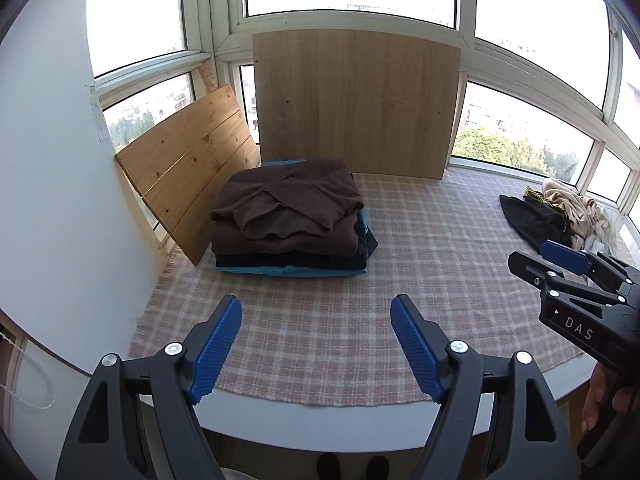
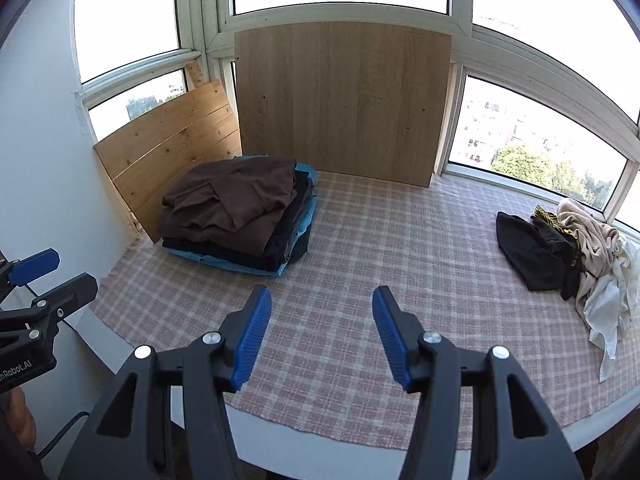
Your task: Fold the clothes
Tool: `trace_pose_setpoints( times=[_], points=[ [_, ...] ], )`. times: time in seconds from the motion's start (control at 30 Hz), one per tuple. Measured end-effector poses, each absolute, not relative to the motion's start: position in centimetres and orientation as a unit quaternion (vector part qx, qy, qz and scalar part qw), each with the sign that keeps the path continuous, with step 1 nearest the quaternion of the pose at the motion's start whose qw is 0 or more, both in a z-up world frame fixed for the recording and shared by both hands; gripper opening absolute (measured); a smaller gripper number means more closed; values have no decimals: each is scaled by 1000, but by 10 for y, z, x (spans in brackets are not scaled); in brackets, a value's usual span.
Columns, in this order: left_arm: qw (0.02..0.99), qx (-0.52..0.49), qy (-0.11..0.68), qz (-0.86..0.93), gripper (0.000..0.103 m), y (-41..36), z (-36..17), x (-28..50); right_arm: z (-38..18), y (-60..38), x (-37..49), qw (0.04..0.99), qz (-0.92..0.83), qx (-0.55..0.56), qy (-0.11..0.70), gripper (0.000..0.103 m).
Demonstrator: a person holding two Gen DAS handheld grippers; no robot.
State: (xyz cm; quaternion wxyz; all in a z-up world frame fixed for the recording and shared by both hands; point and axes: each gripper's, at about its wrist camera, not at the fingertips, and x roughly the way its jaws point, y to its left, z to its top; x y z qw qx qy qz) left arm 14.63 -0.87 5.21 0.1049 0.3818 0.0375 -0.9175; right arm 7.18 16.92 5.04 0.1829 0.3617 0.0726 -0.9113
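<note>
The left gripper (image 1: 316, 344) has its jaws wide apart and empty; the right gripper (image 2: 322, 334) has its jaws narrower, also empty, its body lettered "DAS". The folded clothes stack (image 1: 288, 224) sits upper left on the checked cloth (image 1: 360, 300); the unfolded clothes pile (image 2: 568, 252) lies at the right edge, with open cloth between them.

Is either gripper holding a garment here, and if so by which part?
Nothing is held. The left gripper and right gripper both stand open over the bare cloth.
</note>
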Motion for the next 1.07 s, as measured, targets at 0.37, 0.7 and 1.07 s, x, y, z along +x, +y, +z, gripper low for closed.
trace_pose_setpoints(
  times=[0.37, 0.7, 1.07],
  points=[
    [103, 388, 32, -915, 75, -15, 48, 139, 46, 164, 67, 178, -909, 370, 79, 52],
    [98, 386, 25, -917, 75, -11, 49, 135, 42, 164, 59, 176, -908, 371, 85, 52],
    [66, 376, 48, -923, 75, -4, 55, 135, 39, 166, 52, 172, -909, 369, 92, 52]
  ],
)
